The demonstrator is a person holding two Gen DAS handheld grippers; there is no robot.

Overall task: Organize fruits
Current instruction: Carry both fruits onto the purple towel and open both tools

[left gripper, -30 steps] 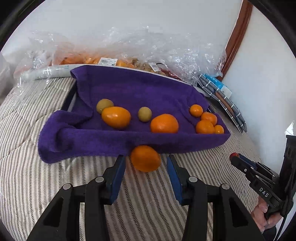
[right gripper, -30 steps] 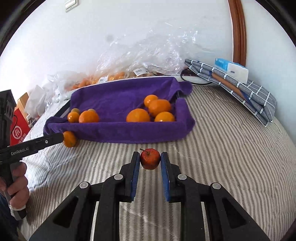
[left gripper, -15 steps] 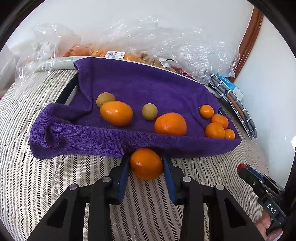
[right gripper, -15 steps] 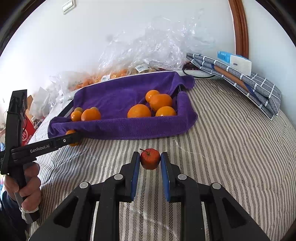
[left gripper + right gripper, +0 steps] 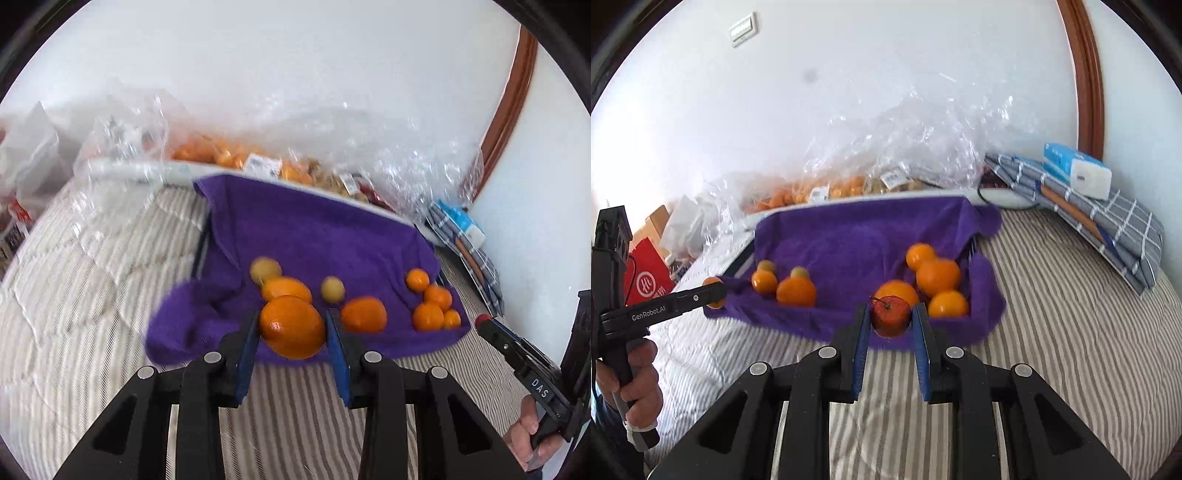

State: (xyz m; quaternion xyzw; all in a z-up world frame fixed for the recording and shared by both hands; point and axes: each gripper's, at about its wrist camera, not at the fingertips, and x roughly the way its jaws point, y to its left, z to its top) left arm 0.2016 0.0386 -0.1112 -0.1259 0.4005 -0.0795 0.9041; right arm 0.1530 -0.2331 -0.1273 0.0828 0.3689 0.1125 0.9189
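The left gripper [image 5: 291, 328] is clamped on a big orange [image 5: 291, 326], both blue pads pressed against its sides, holding it above the striped bedcover [image 5: 92, 295] at the near edge of the purple towel [image 5: 314, 232]. The right gripper [image 5: 891, 317] is closed on a small red apple [image 5: 891, 315], stem up, in front of the towel's near edge, where several oranges [image 5: 938, 277] lie.

Striped bed cover [image 5: 1052, 295] carrying a purple towel [image 5: 857, 236] over a tray, clear plastic bags of fruit [image 5: 886, 155] along the wall, a folded checked cloth [image 5: 1108, 218], and a red box [image 5: 646, 280] at the far left.
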